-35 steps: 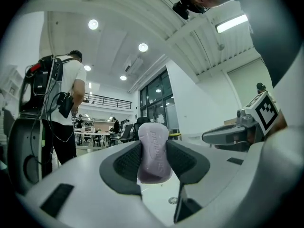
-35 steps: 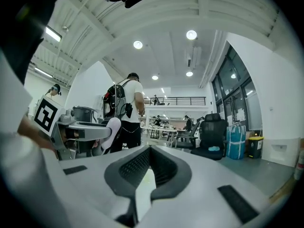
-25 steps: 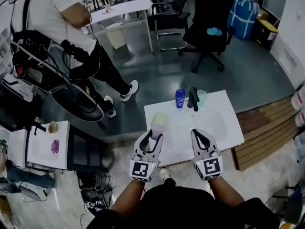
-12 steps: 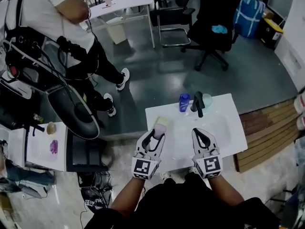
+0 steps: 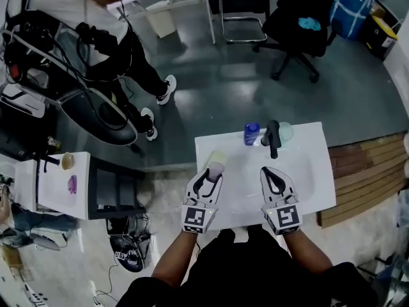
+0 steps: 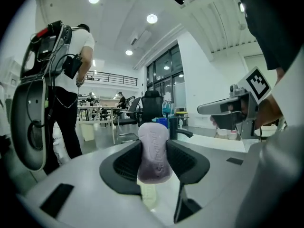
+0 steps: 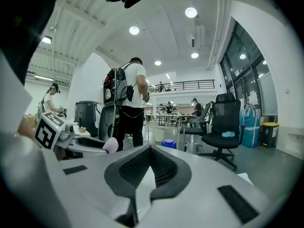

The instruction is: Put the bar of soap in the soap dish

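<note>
My left gripper [image 5: 212, 173] is shut on a pale lilac bar of soap [image 5: 216, 168], held upright between the black pads [image 6: 183, 158] over the left part of the white counter [image 5: 239, 190]. The pale yellow-green soap dish [image 5: 216, 157] lies just beyond the soap, and shows under the bar as a soap dish [image 6: 148, 196] in the left gripper view. My right gripper [image 5: 271, 170] hovers by the sink basin [image 5: 301, 171], shut with nothing in it. From the right gripper view the soap [image 7: 110, 145] shows at the left.
A blue bottle [image 5: 252, 133], a black tap [image 5: 273, 138] and a pale green cup [image 5: 285, 131] stand at the counter's far edge. A person [image 5: 96, 37] with a backpack rig stands on the floor to the far left. A black office chair [image 5: 297, 24] is beyond.
The head view has shifted, so the counter sits lower in the picture. Both grippers keep about the same places over it, the left still holding the soap near the dish.
</note>
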The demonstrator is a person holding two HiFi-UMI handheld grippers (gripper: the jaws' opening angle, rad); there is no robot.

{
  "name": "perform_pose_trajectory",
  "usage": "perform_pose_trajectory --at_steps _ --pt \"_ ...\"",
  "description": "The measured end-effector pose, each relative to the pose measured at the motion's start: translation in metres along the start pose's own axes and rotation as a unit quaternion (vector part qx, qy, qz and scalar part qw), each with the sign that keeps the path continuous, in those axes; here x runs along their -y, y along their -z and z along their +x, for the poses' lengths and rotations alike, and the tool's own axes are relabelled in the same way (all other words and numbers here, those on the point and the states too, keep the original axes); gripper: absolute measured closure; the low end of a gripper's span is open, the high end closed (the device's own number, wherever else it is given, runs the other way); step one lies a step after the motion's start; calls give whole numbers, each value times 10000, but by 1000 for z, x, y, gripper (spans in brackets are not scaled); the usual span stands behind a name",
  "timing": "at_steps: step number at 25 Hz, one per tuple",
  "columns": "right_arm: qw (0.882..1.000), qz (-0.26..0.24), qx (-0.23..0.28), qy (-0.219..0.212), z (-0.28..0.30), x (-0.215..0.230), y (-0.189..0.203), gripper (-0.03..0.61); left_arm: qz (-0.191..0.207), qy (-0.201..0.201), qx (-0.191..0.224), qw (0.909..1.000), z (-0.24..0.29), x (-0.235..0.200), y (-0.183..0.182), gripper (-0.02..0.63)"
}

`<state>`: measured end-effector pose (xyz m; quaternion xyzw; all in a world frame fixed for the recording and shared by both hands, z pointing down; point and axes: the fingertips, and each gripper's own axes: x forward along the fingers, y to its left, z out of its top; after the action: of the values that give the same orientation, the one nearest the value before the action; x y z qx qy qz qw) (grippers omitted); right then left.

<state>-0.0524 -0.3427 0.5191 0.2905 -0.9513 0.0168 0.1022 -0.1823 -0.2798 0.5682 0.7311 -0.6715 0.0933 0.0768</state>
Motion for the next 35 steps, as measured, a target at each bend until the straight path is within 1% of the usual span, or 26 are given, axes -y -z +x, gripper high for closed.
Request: perform_pose_trajectory --at_steps 3,5,10,14,18,23,25,28,31,35 --pt "9998 30 -184 -70 10 2 9 561 53 -94 -212 9997 10 -9 17 428" --pt "9994 54 -330 -59 13 5 12 561 14 -157 -377 9992 13 -12 31 428" --pt "9988 157 -394 -226 23 8 33 561 -59 -249 -731 9970 25 -26 59 428" --pt "9978 245 -522 -317 30 13 50 561 -148 -322 -1082 9935 38 -32 84 428" --pt "9967 361 -607 -407 37 31 55 561 -210 -336 -1347 9901 61 -24 88 428" --pt "9965 397 -536 -497 43 10 55 561 -161 -297 -1659 9856 58 -32 109 428" --pt "9963 398 -515 -557 46 8 55 561 -119 -359 -1734 9841 60 -33 111 431" --pt "9958 430 -527 -621 47 7 57 561 -115 -463 -1779 9829 62 -36 112 465" --pt "9957 440 -499 -639 48 7 56 561 -115 -504 -1791 9825 61 -37 112 465" --pt "9962 402 -403 -664 47 9 51 561 -74 -638 -1595 9851 56 -37 96 465"
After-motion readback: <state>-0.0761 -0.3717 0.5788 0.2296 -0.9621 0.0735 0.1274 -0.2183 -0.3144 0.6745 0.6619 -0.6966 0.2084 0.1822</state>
